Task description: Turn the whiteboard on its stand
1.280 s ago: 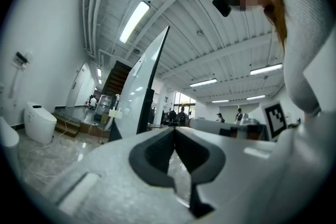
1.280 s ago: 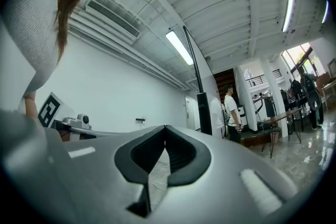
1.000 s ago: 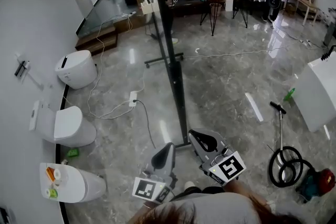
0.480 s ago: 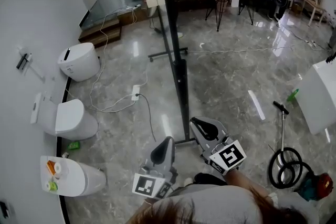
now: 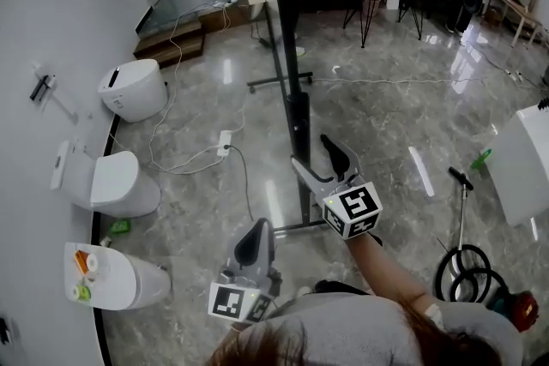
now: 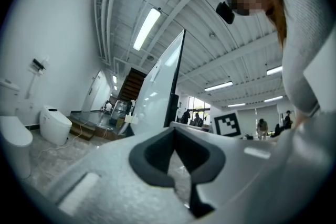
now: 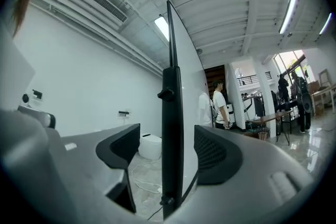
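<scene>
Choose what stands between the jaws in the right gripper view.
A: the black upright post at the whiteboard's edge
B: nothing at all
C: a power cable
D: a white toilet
A: the right gripper, whose jaws have just been opening, stands astride the black upright post, with a gap showing on each side, so the pads do not press on it.

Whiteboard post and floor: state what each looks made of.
Whiteboard post: probably black painted metal, matte and slim, with a knob on its side. Floor: polished grey stone or marble-look tile, going by the veined pattern and sharp light reflections.
</scene>
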The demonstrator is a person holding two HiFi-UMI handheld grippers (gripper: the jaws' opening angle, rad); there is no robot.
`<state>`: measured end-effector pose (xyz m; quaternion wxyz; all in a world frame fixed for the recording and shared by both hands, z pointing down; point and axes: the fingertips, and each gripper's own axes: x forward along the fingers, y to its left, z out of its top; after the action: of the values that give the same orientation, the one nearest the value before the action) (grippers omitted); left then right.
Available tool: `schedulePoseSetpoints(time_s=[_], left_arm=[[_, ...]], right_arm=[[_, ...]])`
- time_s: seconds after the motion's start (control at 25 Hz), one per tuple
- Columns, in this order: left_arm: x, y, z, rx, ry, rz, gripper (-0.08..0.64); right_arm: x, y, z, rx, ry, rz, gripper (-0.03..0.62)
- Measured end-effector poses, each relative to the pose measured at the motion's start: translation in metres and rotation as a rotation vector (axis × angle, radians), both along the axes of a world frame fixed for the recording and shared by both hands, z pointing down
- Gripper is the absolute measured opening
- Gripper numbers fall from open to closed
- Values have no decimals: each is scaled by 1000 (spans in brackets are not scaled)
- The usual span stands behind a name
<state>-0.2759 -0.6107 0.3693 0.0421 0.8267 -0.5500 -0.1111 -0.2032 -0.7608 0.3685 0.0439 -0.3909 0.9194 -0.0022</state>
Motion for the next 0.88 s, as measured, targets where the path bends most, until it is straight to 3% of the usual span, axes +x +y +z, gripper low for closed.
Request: schedulePoseSetpoints(time_s=[0.12, 0.32, 0.44, 0.64, 0.88], left_arm=[[-5, 3, 0, 11, 0, -13, 2], [-18, 8, -1, 16, 3, -53, 2], [-24, 12, -3, 17, 6, -64, 2], [-27, 15, -3, 15, 18, -68, 2], [-29, 22, 1, -4, 21, -72, 2]], right_arm=[[-17, -18, -7, 22, -37, 3, 333], [-46, -39, -10, 77, -13, 21, 339], [-53, -57, -1, 67, 13, 61, 307], [-52, -91, 28, -30, 31, 121, 250], [-52, -94, 28, -14, 29, 157, 219]])
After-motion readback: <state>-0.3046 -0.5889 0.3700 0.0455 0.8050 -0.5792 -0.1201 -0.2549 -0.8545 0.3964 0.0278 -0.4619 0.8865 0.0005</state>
